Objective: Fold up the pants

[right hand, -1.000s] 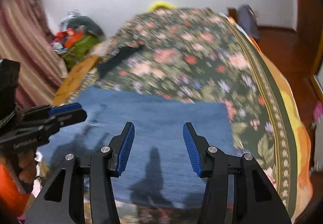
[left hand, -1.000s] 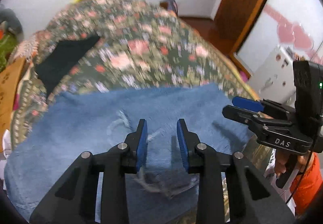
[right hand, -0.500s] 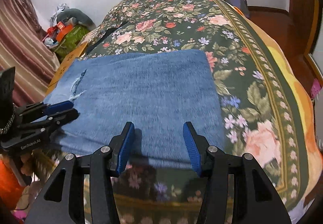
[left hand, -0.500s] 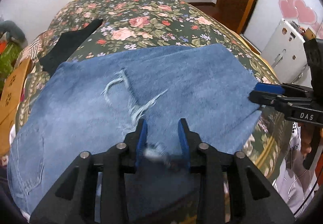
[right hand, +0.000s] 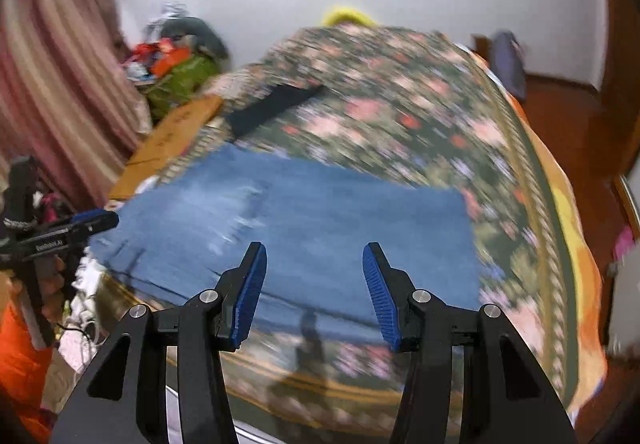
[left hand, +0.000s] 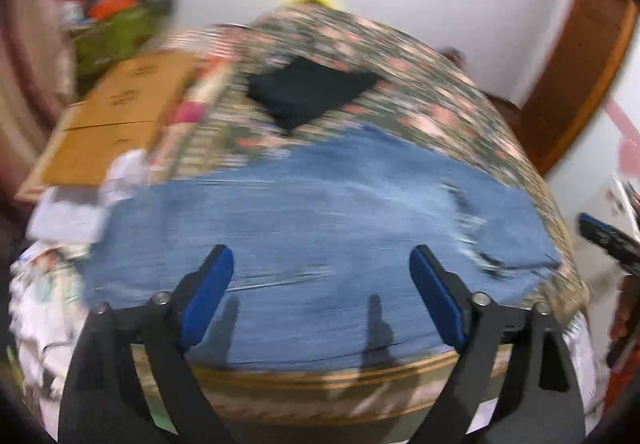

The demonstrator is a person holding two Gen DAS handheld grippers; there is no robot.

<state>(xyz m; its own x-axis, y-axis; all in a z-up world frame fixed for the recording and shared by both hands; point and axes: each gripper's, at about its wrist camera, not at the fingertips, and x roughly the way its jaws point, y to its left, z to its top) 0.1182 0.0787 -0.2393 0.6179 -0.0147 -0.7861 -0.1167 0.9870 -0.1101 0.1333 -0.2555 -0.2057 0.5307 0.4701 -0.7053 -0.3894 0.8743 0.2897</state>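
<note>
Blue denim, the pants (left hand: 320,236) lie folded into a broad rectangle on the near part of the bed (left hand: 420,84), which wears a dark floral cover. A frayed rip shows toward the right end of the denim in the left wrist view, which is blurred.

The left hand-held gripper (left hand: 322,296) hangs above the near edge of the pants with its blue pads spread wide apart; nothing sits between them and they touch no cloth. Its shadow falls on the denim just below.

The right hand-held gripper (right hand: 314,294) is likewise released, its pads parted somewhat less widely and gripping nothing, poised over the near edge of the pants (right hand: 320,228) toward their right half. From this view the left hand-held gripper (right hand: 86,222) appears at the far left, beside the denim's left end.

A black garment (left hand: 308,94) lies farther back on the bed, apart from the pants. A cardboard box (left hand: 108,120) stands off the bed's left side.
</note>
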